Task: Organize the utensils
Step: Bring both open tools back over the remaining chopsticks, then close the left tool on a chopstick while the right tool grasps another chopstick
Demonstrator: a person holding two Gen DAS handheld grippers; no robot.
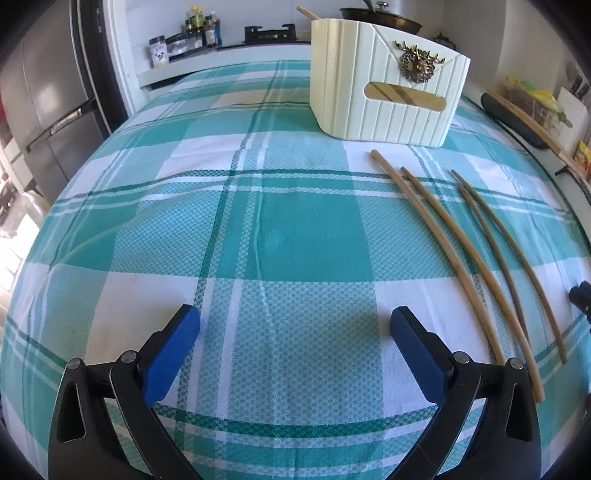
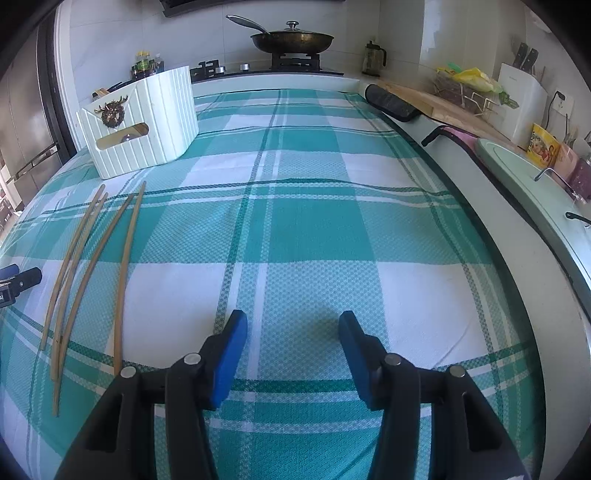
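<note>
chopsticks (image 1: pixel 476 258): four long tan bamboo ones, lying flat on the checked cloth in two loose pairs, roughly parallel, tips toward the holder
holder (image 1: pixel 384 81): cream ribbed box with a brass deer badge, upright, just beyond them, a few chopsticks already inside

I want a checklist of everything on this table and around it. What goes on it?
Surface: checked tablecloth, teal and white, slightly creased.
Job's things: four chopsticks lying loose on the cloth; cream holder box standing behind them, with some chopsticks already inside.
Clutter: nothing seen on the cloth.
Grippers: left hand-held gripper open wide, empty; right hand-held gripper open, empty.
Cables: nothing seen.
Surroundings: lidded pan on the stove, bottles, fridge, knife block.
</note>
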